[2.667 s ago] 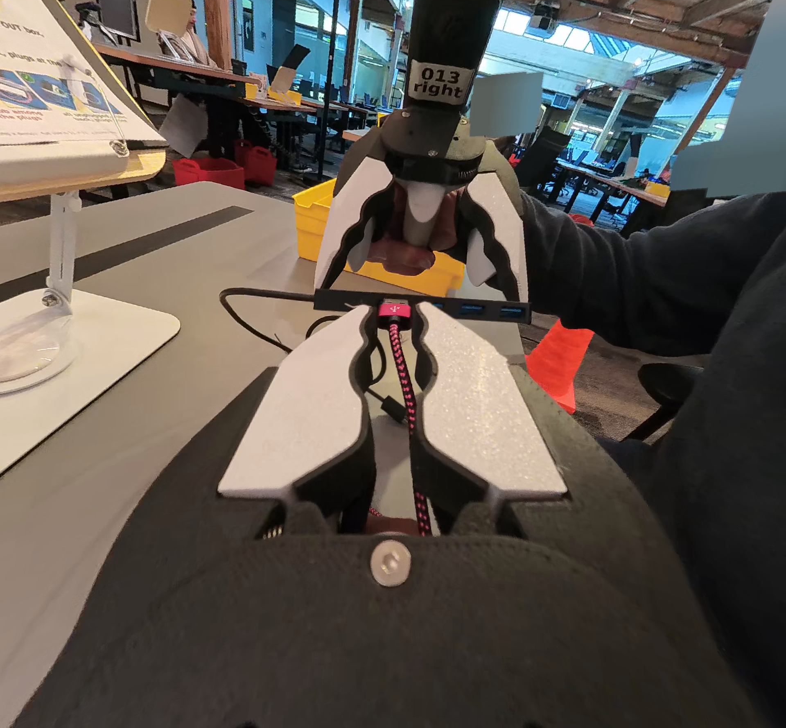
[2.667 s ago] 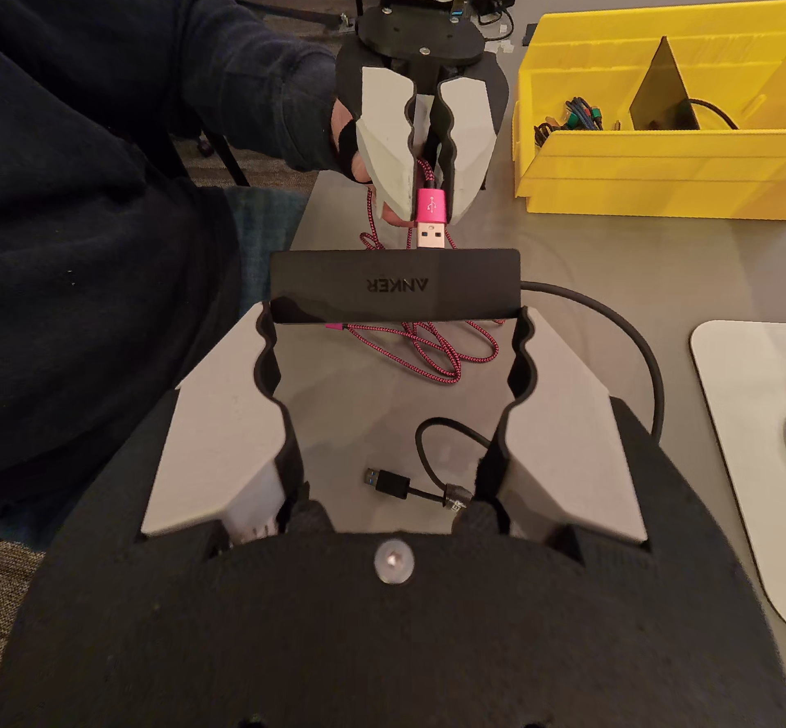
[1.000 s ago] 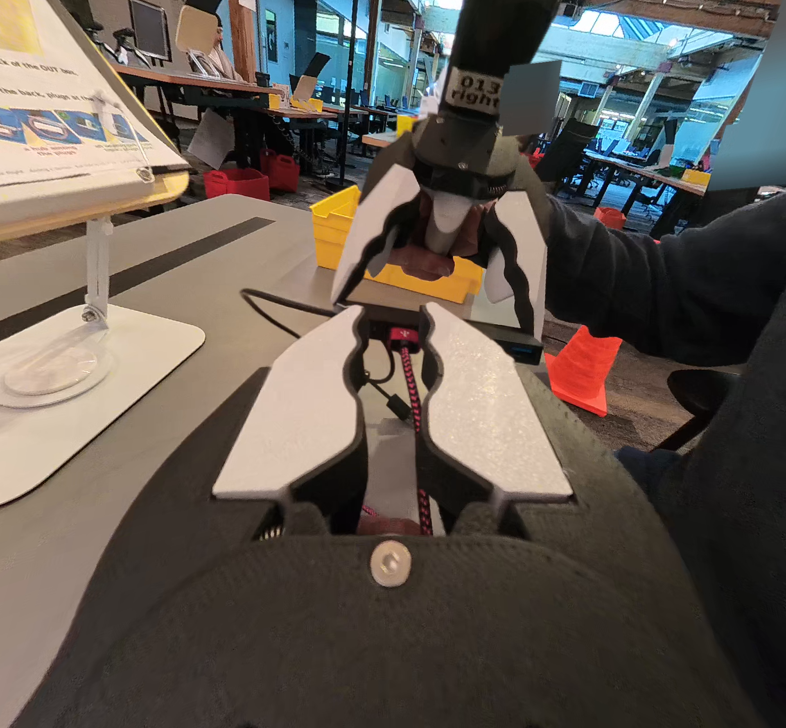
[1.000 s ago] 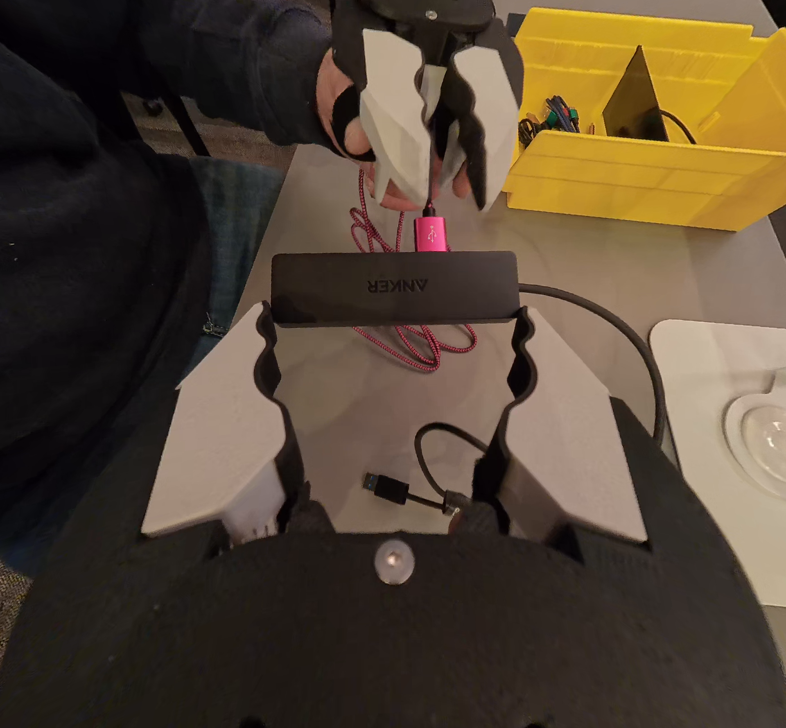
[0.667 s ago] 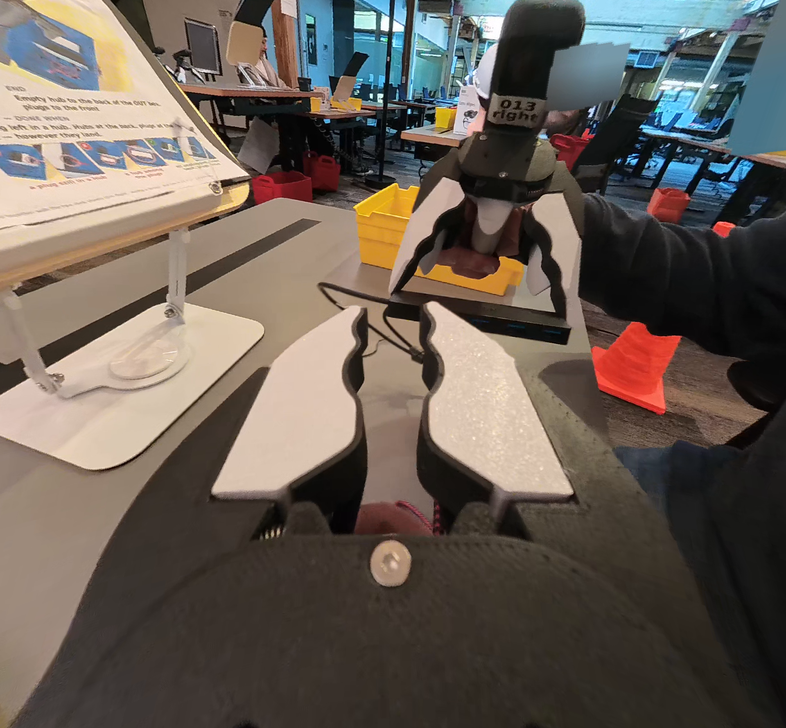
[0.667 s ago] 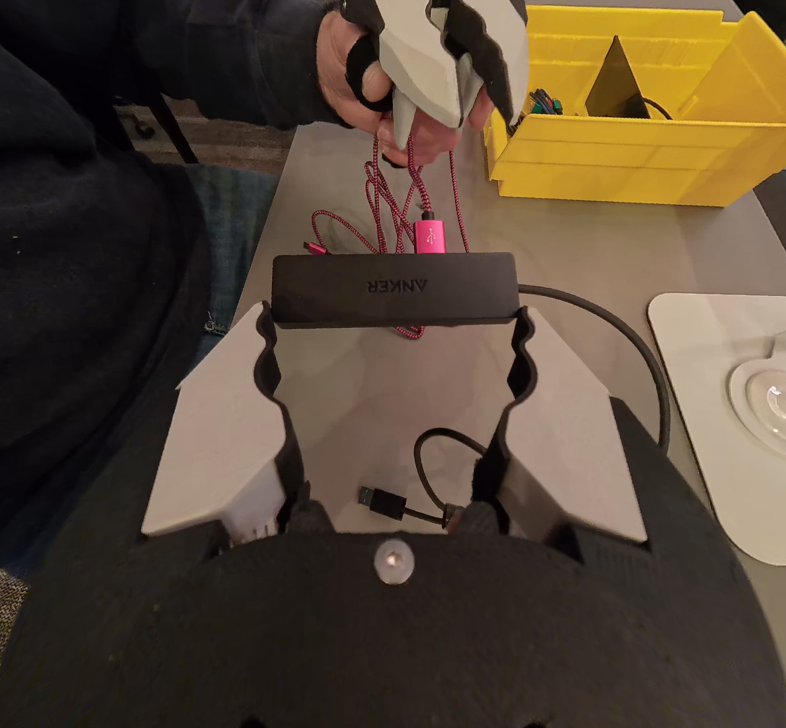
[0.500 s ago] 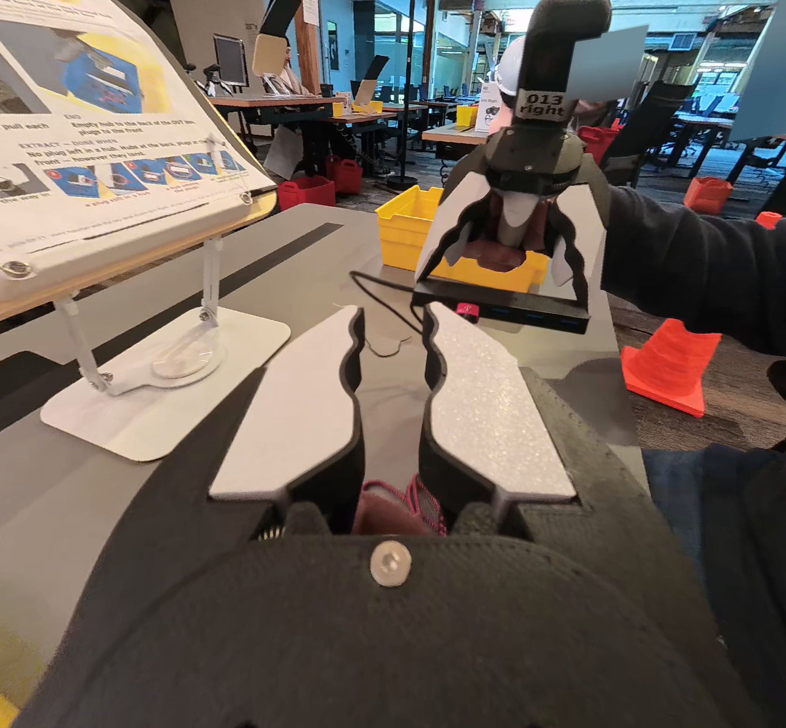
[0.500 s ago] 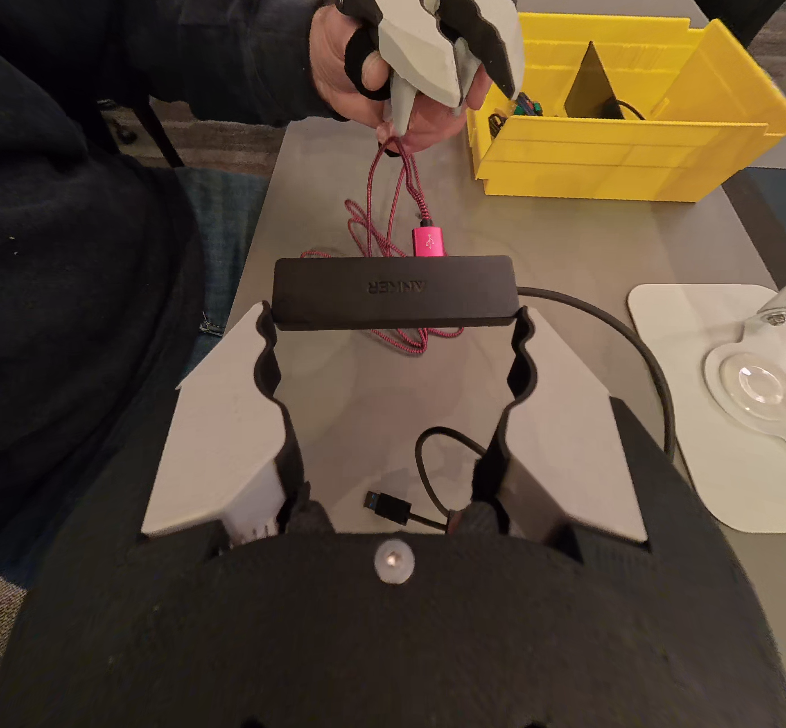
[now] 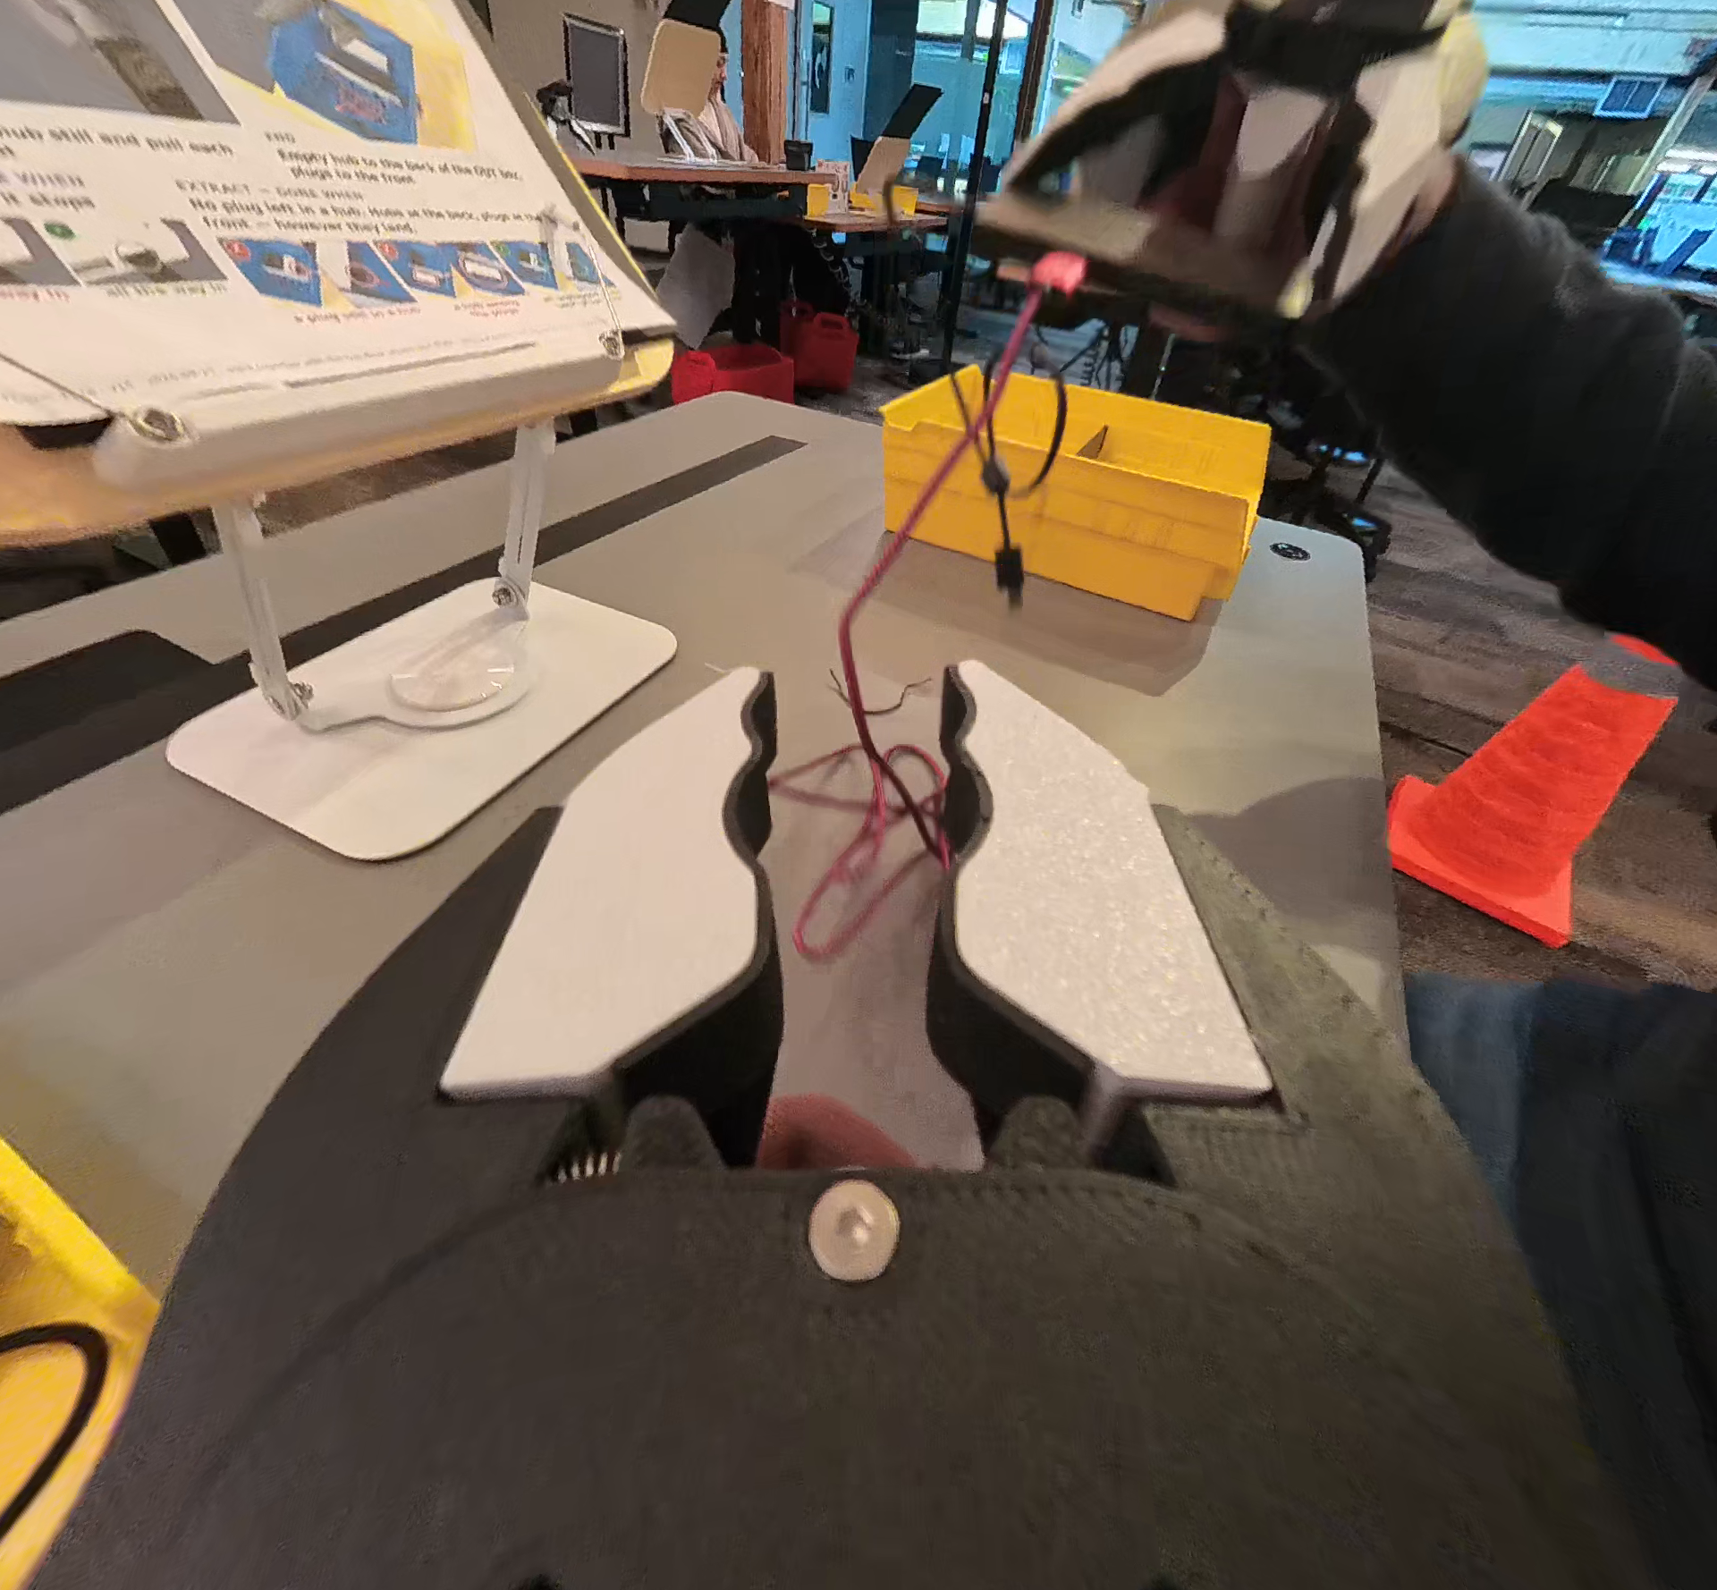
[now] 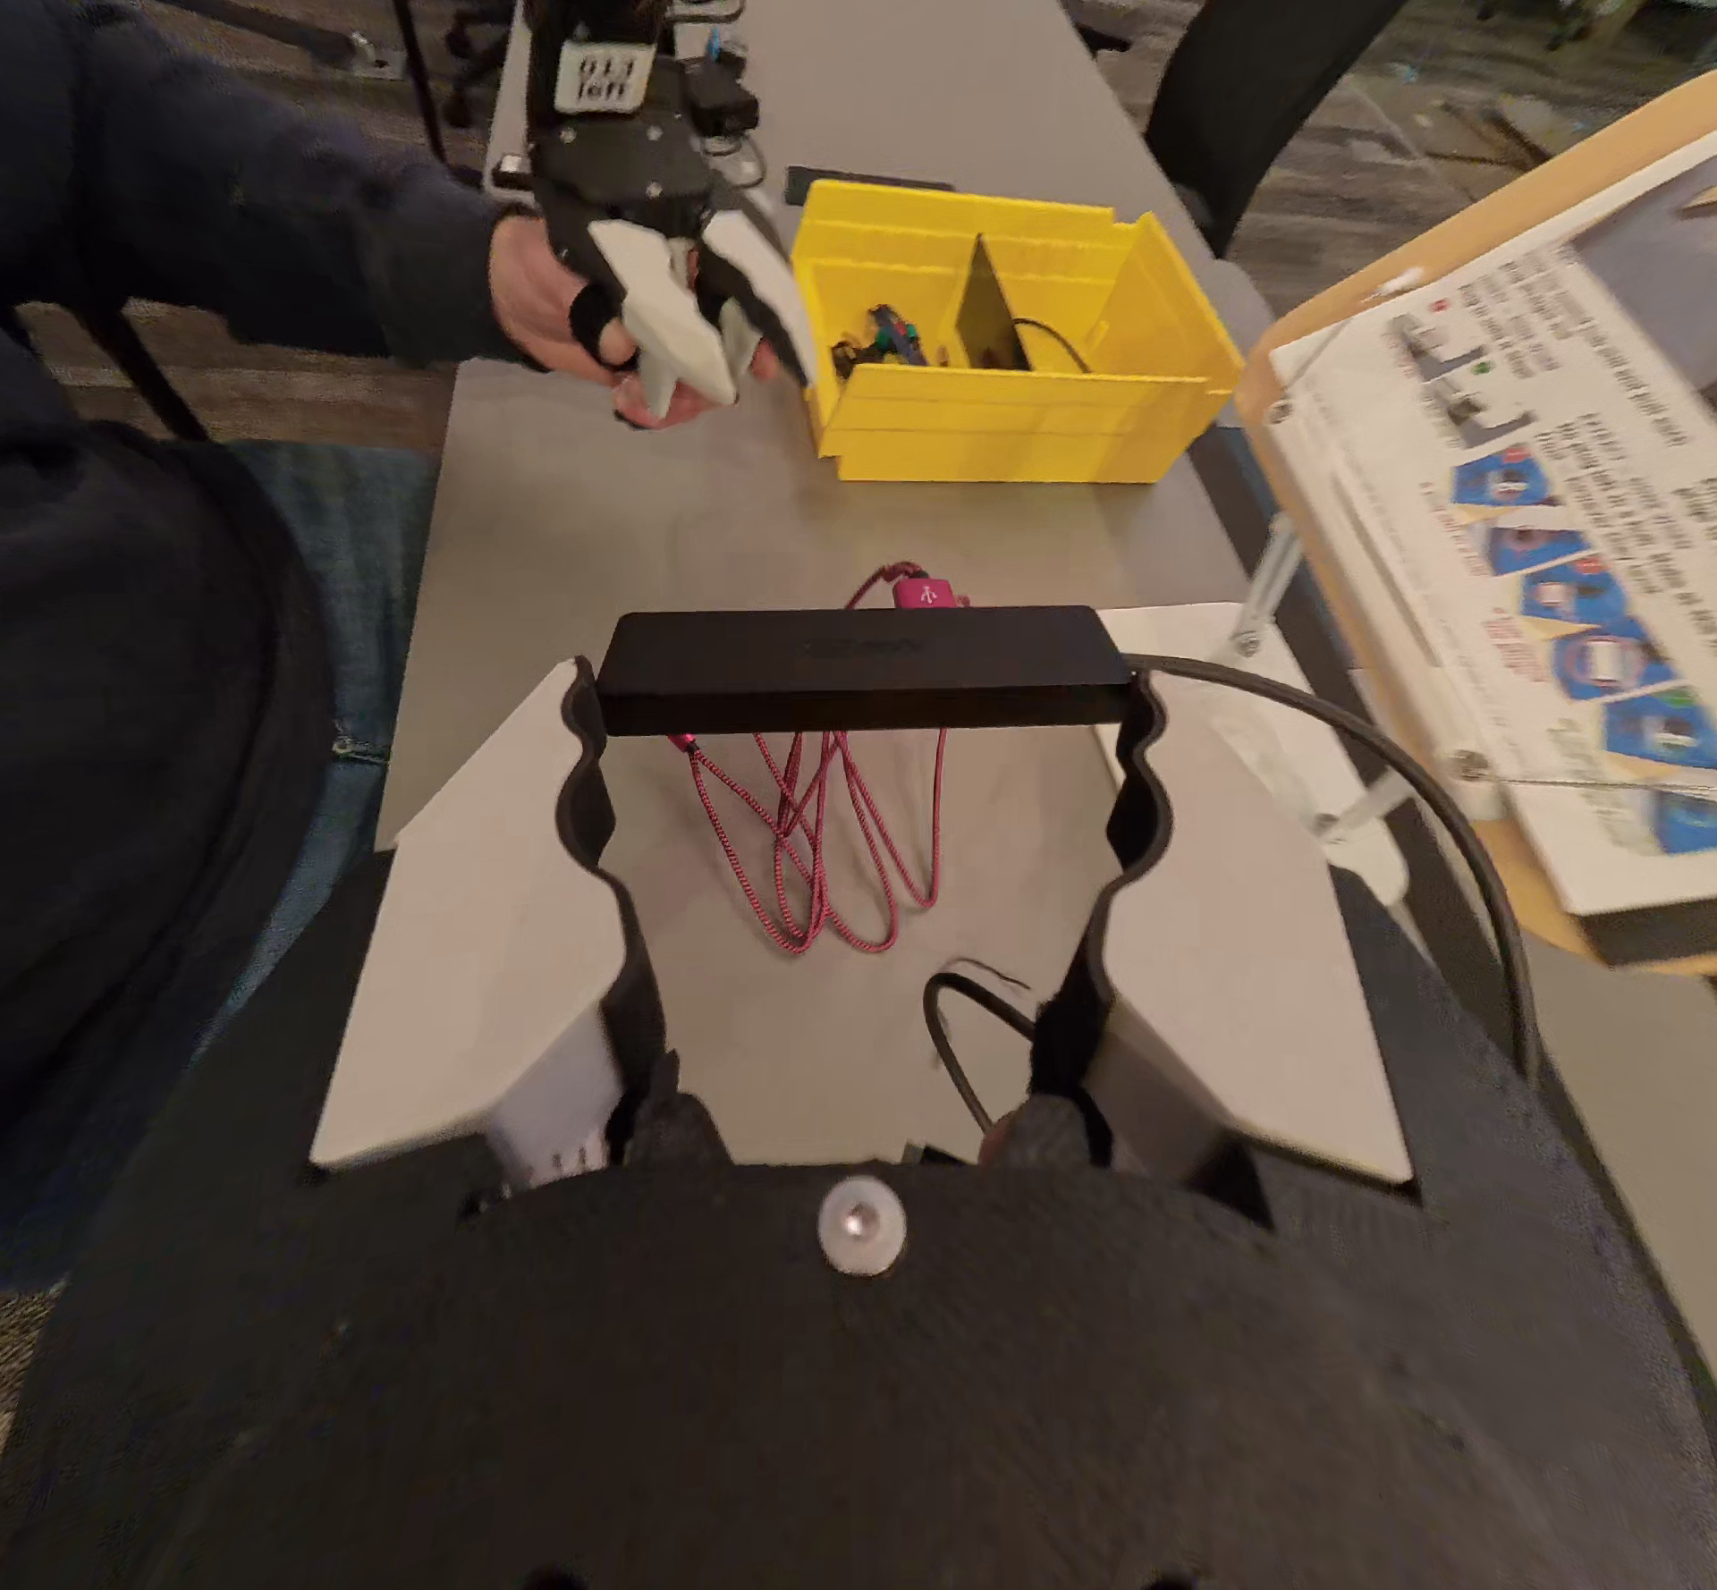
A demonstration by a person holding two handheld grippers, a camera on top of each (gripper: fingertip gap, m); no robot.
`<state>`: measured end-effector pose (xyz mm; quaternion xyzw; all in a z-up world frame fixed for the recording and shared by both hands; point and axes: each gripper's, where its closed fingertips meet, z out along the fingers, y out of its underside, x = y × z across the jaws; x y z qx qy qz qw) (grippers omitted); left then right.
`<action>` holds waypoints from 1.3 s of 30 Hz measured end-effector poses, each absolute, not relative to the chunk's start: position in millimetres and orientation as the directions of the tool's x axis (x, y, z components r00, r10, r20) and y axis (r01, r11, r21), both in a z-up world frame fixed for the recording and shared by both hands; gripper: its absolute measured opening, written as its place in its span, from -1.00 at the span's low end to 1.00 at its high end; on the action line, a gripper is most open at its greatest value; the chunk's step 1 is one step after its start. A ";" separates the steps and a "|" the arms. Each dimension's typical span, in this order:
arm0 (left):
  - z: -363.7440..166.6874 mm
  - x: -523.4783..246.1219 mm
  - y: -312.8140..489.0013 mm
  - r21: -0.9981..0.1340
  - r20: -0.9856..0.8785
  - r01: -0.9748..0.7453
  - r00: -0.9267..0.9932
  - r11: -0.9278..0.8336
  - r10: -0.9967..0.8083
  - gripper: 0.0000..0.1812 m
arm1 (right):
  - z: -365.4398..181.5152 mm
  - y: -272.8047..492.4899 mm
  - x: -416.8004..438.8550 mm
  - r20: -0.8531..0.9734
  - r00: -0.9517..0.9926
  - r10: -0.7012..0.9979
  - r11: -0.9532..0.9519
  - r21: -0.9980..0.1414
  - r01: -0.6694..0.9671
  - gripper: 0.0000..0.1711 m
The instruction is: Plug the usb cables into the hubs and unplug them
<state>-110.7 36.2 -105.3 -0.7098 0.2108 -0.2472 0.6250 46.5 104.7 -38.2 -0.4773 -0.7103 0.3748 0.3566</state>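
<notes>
Hub (image 10: 859, 667), a flat black bar, spans the tips of our right gripper (image 10: 859, 709), whose jaws press on its two ends and hold it lifted clear of the grey desk (image 10: 595, 523). We see a pink USB plug (image 10: 922, 594) seated in the hub's far edge at about 12 o'clock, and its braided pink cable (image 10: 818, 849) drops beneath the hub into loose loops on the desk between the jaws. The hub's own black lead (image 10: 1375, 756) leaves its end at 3 o'clock and curves back toward us.

At 12 o'clock from the hub we find a yellow bin (image 10: 1003, 421) with a dark divider; one compartment holds a tangle of coloured cables, the other a black cable. A second yellow bin (image 9: 1068, 514) sits on the desk at 1 o'clock in the left wrist view; we cannot see its contents.

Our left gripper (image 9: 855, 681) hangs over the desk with its jaws parted and nothing between them; the pink loops lie on the desk beyond them. A white stand (image 9: 418, 709) carrying an instruction sheet sits at 10 o'clock.
</notes>
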 end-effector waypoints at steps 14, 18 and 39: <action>-143.1 -105.0 41.0 -0.975 0.151 0.017 0.784 -0.222 -0.602 -0.64 | 106.1 202.1 120.9 0.352 0.060 0.934 0.302 -0.869 0.393 0.27; -153.7 -100.5 42.6 -0.967 0.179 0.025 0.776 -0.254 -0.604 -0.64 | 138.9 227.5 144.7 0.383 0.164 0.909 0.297 -0.872 0.388 0.26; -200.1 -74.2 46.4 -0.931 0.235 -0.011 0.747 -0.365 -0.623 -0.63 | 222.4 295.9 226.0 0.390 0.410 0.825 0.246 -0.900 0.359 -1.00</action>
